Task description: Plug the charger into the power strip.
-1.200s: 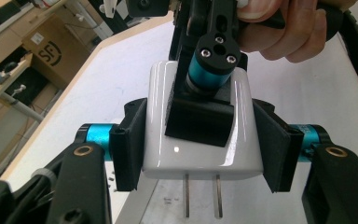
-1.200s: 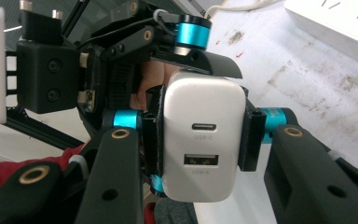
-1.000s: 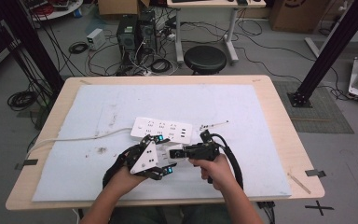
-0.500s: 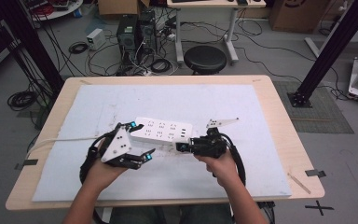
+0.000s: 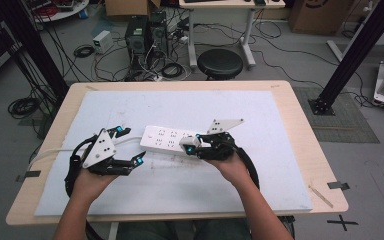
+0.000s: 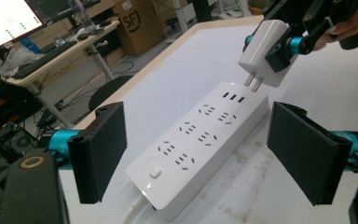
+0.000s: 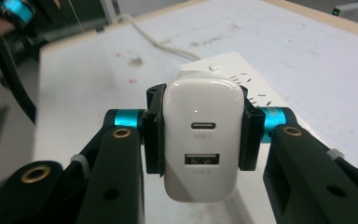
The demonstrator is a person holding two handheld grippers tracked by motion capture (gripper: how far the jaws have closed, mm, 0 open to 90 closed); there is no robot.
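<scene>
While right gripper (image 7: pixel 200 140) clamps charger (image 6: pixel 263 51), prongs down above power strip (image 5: pixel 172 140) at frame centre, apparently for plugging in, left gripper (image 6: pixel 205 154) gapes wide astride strip's switch end, likely to steady it.

- Bench (image 5: pixel 300 165): one, covered by one white mat (image 5: pixel 260 120).
- Power strip (image 5: pixel 167 140): one, white, with six socket groups, three small ports at one end, one switch.
- Charger (image 7: pixel 202 135): one, white, with two prongs and two ports on its face.
- Grippers: two, left gripper (image 5: pixel 130 146) and right gripper (image 5: pixel 192 145).
- Stool (image 5: pixel 220 63): one, round, black.
</scene>
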